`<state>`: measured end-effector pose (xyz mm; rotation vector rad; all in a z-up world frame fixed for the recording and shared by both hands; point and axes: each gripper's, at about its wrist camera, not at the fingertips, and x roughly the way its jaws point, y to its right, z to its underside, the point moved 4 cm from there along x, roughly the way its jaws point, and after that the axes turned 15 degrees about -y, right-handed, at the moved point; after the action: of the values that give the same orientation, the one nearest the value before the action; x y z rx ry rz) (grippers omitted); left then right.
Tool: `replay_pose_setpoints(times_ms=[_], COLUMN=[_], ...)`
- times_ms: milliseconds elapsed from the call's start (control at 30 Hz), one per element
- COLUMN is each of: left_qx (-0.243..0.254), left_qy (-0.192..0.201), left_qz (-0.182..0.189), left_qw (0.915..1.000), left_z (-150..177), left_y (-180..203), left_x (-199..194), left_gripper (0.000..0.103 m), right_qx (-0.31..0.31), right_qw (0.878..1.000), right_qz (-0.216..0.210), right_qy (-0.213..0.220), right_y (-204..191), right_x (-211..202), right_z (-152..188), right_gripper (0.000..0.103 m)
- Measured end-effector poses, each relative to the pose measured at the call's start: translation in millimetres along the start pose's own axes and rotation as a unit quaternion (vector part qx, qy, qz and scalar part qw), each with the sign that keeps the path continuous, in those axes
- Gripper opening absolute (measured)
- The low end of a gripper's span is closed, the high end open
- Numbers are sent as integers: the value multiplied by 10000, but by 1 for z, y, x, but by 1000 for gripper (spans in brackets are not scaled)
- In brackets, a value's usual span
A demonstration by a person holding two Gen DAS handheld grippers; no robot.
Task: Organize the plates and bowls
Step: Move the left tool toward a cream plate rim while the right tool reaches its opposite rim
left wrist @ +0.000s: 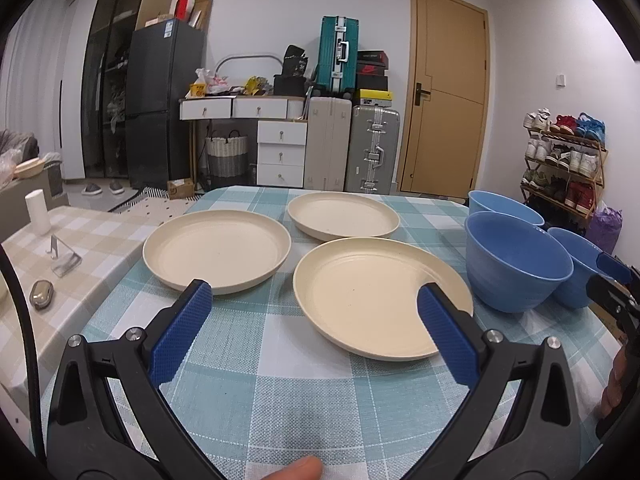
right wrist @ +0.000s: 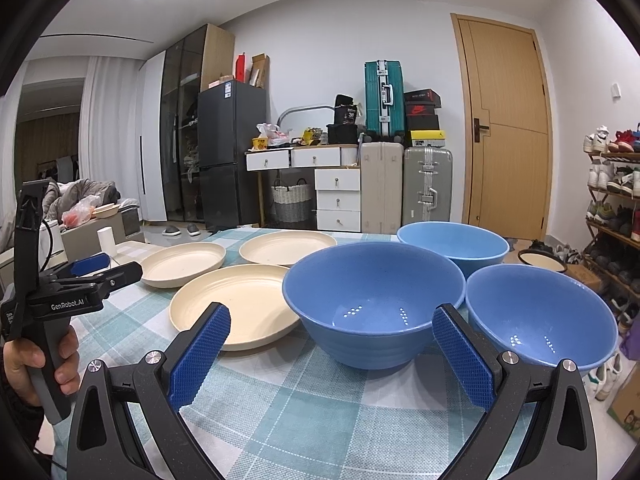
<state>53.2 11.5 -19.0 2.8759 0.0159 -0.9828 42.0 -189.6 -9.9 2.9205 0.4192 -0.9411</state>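
A: Both tongs, left gripper (left wrist: 314,306) and right gripper (right wrist: 330,334), hang spread wide and empty over the checked table (left wrist: 280,392). Why?

B: Probably sizing up. Three cream plates (left wrist: 382,298) lie apart, unstacked, left of three blue bowls (right wrist: 372,300).

A: Nearest targets?

B: The front plate faces the left gripper; the front bowl faces the right.

Both the left gripper (left wrist: 314,308) and the right gripper (right wrist: 331,334) have black plastic arms with silver screws and blue cross-hatched pads (right wrist: 200,354). Seen from the right wrist, the left one's black handle reads "GenRobot.AI" in white, a thin black cable beside it
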Motion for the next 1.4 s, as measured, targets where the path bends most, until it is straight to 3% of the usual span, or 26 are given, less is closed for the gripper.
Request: replay_pose_setpoints(times_ms=[267, 600, 1100, 1400], left_qx=[-385, -434, -786, -655], left_qy=[-167, -233, -605, -726], left_qz=[76, 57, -540, -739], left_qw=[9991, 9988, 9936, 9925], left_z=[2, 0, -32, -58], left_y=[-18, -30, -85, -93], left_x=[6, 4, -16, -14], left_gripper=[102, 102, 102, 102], right_qx=[74, 66, -337, -387], right_qw=[9998, 9993, 9928, 9884], right_qz=[91, 57, -658, -923], right_qy=[-134, -354, -941, -1143], right_y=[1, -18, -88, -110], right_x=[5, 14, 51, 79], right_z=[-2, -26, -70, -97], right_gripper=[103, 103, 103, 103])
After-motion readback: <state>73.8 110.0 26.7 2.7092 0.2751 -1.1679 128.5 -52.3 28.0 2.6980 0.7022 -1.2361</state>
